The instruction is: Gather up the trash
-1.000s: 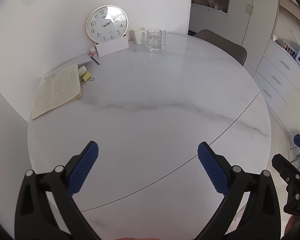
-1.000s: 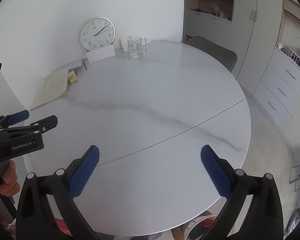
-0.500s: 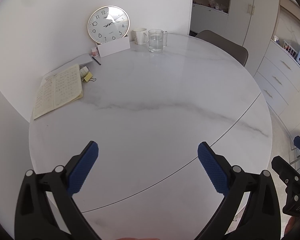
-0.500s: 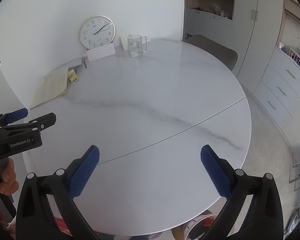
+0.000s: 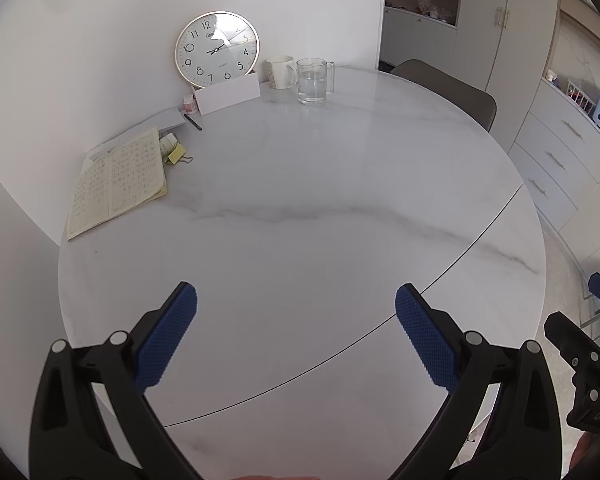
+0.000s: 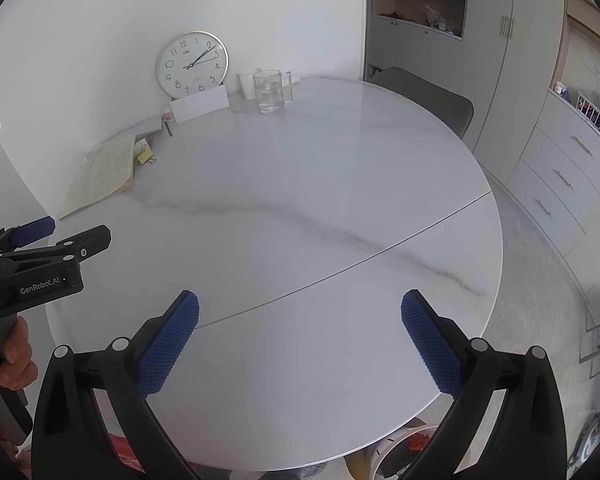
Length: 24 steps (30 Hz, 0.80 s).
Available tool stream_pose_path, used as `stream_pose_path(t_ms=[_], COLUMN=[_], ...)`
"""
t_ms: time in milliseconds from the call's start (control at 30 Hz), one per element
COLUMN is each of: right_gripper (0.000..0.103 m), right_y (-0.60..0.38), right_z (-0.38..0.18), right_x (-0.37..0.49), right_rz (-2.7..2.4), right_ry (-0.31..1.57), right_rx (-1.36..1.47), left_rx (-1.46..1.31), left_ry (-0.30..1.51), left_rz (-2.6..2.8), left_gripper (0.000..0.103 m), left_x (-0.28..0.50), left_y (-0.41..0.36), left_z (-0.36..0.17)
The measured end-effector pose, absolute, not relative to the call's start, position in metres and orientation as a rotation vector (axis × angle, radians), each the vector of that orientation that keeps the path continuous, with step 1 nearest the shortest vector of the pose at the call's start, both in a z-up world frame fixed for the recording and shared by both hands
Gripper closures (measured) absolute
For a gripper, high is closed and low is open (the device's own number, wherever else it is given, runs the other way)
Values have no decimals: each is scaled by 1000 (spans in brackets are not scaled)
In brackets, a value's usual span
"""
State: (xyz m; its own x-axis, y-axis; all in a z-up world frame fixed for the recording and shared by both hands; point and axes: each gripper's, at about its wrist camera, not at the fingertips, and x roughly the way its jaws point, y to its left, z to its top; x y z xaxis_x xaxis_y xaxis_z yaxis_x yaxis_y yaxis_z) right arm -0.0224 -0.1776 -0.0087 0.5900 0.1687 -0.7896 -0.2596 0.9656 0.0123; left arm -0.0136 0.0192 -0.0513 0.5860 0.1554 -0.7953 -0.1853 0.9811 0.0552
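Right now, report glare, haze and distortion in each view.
Left wrist view: glare patch on the clock face hiding its upper part; table edge bowed by fisheye. Right wrist view: clock readable, slightly hazy tabletop, dark vignette corners.

White waste bin [image 6: 400,446] on floor; partly hidden beneath table edge

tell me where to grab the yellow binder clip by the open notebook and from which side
Take the yellow binder clip across its folded yellow body, coming from above and from the table's open middle. Its wire handles point that way, lying low, and the open notebook crowds its other side. Both hand-held grippers are open.
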Motion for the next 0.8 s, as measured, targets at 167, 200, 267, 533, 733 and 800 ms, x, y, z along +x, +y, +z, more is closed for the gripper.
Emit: stream_pose_path(t_ms=[167, 200, 267, 533, 733, 800], right_gripper=[2, 2, 2, 2, 2, 2], right_y=[-178, -178, -178, -181, -182, -182], right_z=[-8, -9, -8, -10, -11, -11], right_x=[-23, -22, -22, -21, -20, -20], right_rz=[250, 250, 250, 248, 244, 245], right_ry=[907, 908, 908, 914, 920, 920], right_rx=[-108, -109, -108, -102, -101, -101], left_rx=[-34, -35, -35, -31, -35, -34], left_ry=[923, 923, 923, 923, 928, 928], left_rz=[199, 199, 199, 198, 199, 199], left_gripper=[8, 8, 8, 8, 8, 8], left_x=[-14, -14, -15, -14, -12, -12], left_y=[18, 18, 19, 17, 17, 17], left_z=[-51, -51, -51, -51, -52, -52])
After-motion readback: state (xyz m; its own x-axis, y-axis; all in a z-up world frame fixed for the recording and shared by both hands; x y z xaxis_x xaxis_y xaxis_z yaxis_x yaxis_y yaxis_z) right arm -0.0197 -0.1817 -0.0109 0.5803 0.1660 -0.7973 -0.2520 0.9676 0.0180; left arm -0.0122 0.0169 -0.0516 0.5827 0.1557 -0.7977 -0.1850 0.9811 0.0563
